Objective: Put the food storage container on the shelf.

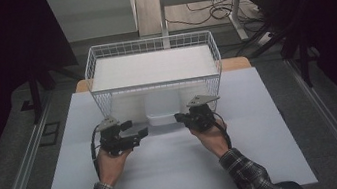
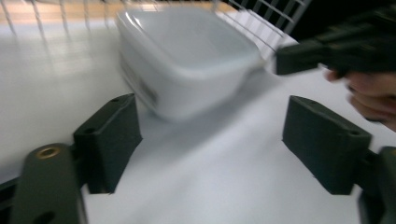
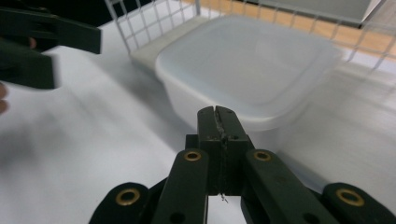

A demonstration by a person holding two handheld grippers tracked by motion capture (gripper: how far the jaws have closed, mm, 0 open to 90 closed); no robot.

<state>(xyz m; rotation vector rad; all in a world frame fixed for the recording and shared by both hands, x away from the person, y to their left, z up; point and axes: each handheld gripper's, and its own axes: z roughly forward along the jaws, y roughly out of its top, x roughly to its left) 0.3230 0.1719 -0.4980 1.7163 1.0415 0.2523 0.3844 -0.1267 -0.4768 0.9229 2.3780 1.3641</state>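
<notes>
A white lidded plastic container (image 1: 161, 113) stands on the white table at the front of a white wire basket (image 1: 149, 47). My left gripper (image 1: 136, 129) is just left of the container, open and empty. In the left gripper view its wide-apart jaws (image 2: 217, 126) frame the container (image 2: 187, 56) a little ahead. My right gripper (image 1: 179, 117) sits at the container's right front corner, shut on nothing. In the right gripper view the closed jaws (image 3: 217, 114) point at the container's (image 3: 247, 65) near wall, very close to it.
The white sheet (image 1: 178, 174) covers the table out to its front and side edges. The basket's wire mesh (image 3: 154, 18) stands beside and behind the container. A desk frame and cables (image 1: 214, 9) lie on the floor beyond the table.
</notes>
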